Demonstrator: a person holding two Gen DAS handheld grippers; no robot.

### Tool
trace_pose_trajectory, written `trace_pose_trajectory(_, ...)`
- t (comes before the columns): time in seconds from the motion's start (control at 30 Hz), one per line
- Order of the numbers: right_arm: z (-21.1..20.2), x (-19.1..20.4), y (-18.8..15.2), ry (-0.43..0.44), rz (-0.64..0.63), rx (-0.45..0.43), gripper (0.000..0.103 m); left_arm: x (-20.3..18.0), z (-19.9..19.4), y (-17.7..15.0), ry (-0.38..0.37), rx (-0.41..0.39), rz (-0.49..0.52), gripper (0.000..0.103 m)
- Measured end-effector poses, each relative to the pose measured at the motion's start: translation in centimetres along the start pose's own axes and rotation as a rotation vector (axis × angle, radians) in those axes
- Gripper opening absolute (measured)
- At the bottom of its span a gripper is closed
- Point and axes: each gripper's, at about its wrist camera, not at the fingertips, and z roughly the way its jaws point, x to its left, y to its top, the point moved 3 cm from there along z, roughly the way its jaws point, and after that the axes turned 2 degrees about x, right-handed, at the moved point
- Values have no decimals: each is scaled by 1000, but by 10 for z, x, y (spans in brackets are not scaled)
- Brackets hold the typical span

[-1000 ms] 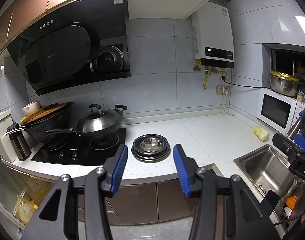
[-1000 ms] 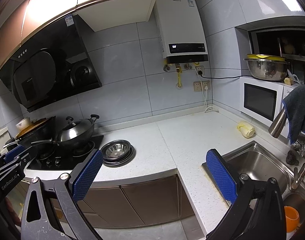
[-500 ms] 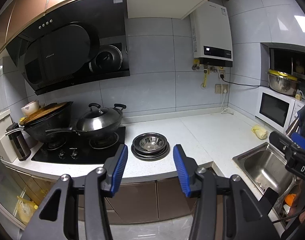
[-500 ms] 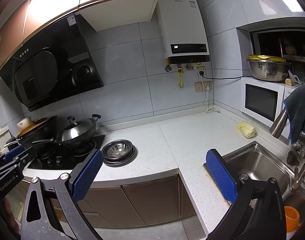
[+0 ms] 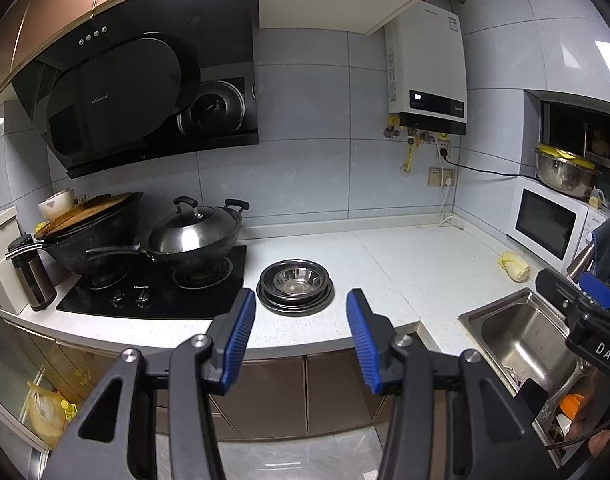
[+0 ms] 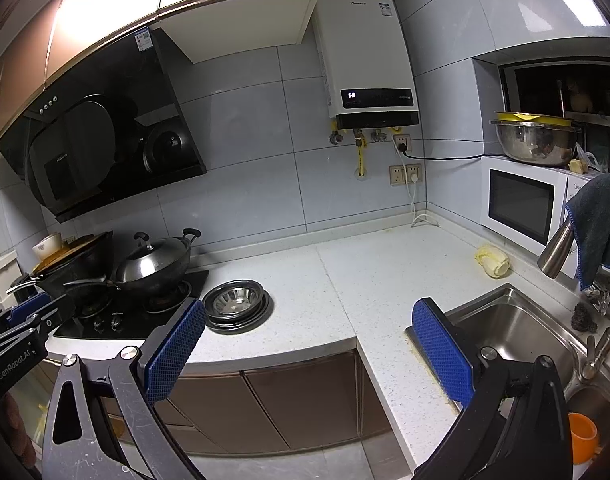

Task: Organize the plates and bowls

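Left gripper [image 5: 301, 320] — blue-padded jaws parted, empty. Right gripper [image 6: 309, 342] — jaws wide apart, empty. Both hang short of the stacked round steel plates and bowl [image 5: 295, 285] on the white speckled counter [image 5: 405, 264].

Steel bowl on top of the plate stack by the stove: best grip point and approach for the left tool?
Probably the near rim of the steel bowl, pinched from above and the counter-edge side with one finger inside. It sits upright, nested in the dark plates, so its wall is hidden; the lidded wok crowds the left. The left tool is open and apart.
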Motion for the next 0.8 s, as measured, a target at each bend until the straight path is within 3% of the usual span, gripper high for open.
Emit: trace_pose_trajectory(0.8, 6, -1, -2, -16, -1, 16, 102, 0, 3, 2, 4, -6, 8, 45)
